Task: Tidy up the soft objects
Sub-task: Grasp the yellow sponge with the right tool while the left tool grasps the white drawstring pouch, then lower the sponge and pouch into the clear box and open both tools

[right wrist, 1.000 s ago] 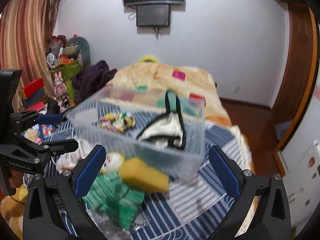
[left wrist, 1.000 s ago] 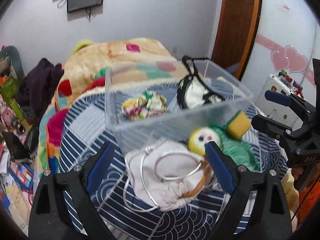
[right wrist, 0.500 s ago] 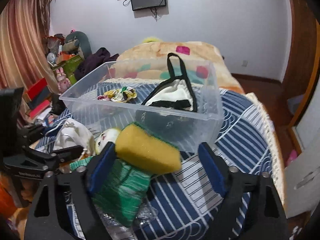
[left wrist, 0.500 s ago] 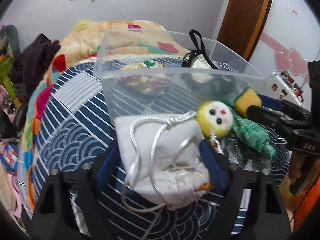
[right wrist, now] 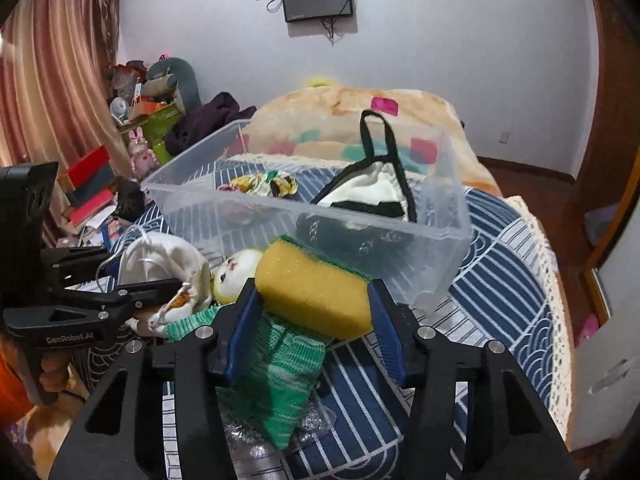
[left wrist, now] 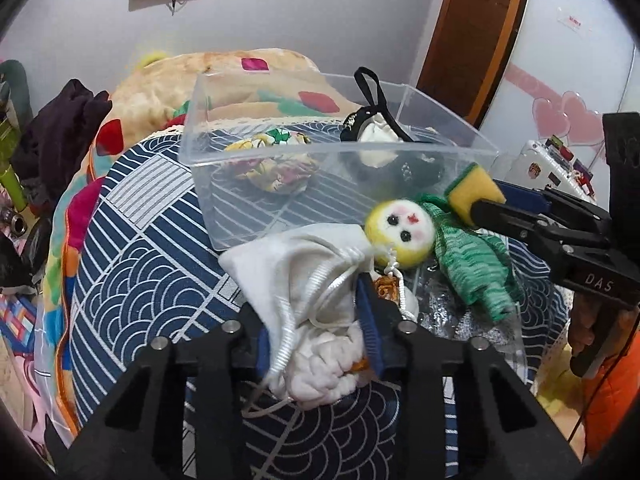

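My left gripper [left wrist: 316,320] is shut on a white drawstring pouch [left wrist: 304,272] lying on the blue patterned cover, just in front of the clear plastic bin [left wrist: 280,216]. My right gripper [right wrist: 314,312] is shut on a yellow sponge with a green back [right wrist: 316,292]; the sponge also shows in the left wrist view [left wrist: 472,196]. A yellow-faced doll in green knit [left wrist: 404,228] lies between the pouch and the sponge. The bin holds a floral cloth [left wrist: 272,160] and a white bag with black straps [right wrist: 368,188].
Crinkled clear wrap [left wrist: 464,316] lies under the doll. A blanket-covered bed [right wrist: 360,112] stands behind the bin. Clutter, boxes and toys [right wrist: 132,136] sit at the left wall. A wooden door [left wrist: 476,40] is at the back right.
Both grippers moved down and forward and closed. The left one took hold of the white pouch; the right one took hold of the yellow sponge.
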Demonstrator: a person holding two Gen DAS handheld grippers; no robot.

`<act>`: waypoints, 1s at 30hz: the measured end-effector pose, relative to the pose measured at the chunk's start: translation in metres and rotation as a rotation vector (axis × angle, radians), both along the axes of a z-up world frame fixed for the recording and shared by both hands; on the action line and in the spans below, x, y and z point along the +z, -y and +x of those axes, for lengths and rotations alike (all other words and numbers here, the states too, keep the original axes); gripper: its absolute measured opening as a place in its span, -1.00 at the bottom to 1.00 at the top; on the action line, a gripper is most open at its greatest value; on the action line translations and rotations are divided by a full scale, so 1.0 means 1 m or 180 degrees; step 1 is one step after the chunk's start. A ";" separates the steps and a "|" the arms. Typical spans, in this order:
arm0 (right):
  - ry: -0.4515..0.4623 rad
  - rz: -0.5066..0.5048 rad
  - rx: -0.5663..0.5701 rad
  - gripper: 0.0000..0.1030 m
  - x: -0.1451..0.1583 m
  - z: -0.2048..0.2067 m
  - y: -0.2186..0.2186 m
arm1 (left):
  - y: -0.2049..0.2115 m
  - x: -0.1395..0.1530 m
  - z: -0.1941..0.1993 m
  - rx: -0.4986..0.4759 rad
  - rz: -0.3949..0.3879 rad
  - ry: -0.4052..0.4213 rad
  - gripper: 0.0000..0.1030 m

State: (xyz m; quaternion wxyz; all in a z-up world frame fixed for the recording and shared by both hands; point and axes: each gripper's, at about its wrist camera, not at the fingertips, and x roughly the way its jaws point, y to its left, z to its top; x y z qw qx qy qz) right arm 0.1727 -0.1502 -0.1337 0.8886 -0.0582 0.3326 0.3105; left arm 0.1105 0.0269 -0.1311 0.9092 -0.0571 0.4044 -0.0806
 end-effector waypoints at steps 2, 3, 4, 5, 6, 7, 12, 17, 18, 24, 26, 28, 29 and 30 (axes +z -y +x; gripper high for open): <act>0.0046 0.0036 -0.0014 -0.02 0.006 -0.001 0.002 | -0.003 0.005 -0.002 0.0012 -0.0027 0.0028 -0.33; 0.0074 0.0054 -0.0022 -0.02 0.009 -0.001 0.004 | -0.004 0.009 -0.003 0.0026 -0.0026 0.0059 -0.34; 0.0095 0.0063 -0.0026 -0.02 0.012 -0.002 0.004 | -0.005 0.012 -0.004 0.0033 -0.0023 0.0086 -0.35; 0.0128 0.0075 -0.0034 -0.02 0.015 -0.003 0.005 | -0.007 0.016 -0.005 0.0042 -0.0020 0.0120 -0.36; 0.0162 0.0089 -0.0040 -0.02 0.019 -0.004 0.006 | -0.008 0.020 -0.006 0.0059 -0.0019 0.0157 -0.41; 0.0188 0.0100 -0.0044 -0.02 0.021 -0.005 0.007 | -0.010 0.026 -0.006 0.0061 -0.0035 0.0194 -0.44; 0.0341 0.0186 -0.0086 -0.02 0.038 -0.007 0.009 | -0.017 0.052 -0.009 0.0098 -0.0071 0.0406 -0.45; 0.0477 0.0268 -0.0114 -0.02 0.054 -0.004 0.008 | -0.020 0.080 -0.007 0.0126 -0.0039 0.0635 -0.46; 0.0503 0.0273 -0.0119 -0.02 0.056 -0.003 0.007 | -0.020 0.084 -0.005 0.0144 -0.0019 0.0677 -0.46; 0.0591 0.0293 -0.0140 -0.02 0.065 0.009 -0.002 | -0.018 0.100 0.016 0.0226 0.0054 0.0812 -0.46; 0.0600 0.0272 -0.0164 -0.02 0.065 0.013 -0.008 | -0.019 0.099 0.027 0.0270 0.0064 0.0811 -0.46; 0.0580 0.0277 -0.0164 -0.02 0.064 0.016 -0.013 | -0.019 0.095 0.038 0.0303 0.0078 0.0787 -0.46; 0.0555 0.0287 -0.0153 -0.02 0.063 0.019 -0.016 | -0.020 0.092 0.042 0.0311 0.0083 0.0770 -0.46; 0.0534 0.0291 -0.0148 -0.02 0.062 0.022 -0.017 | -0.020 0.089 0.048 0.0315 0.0093 0.0743 -0.46</act>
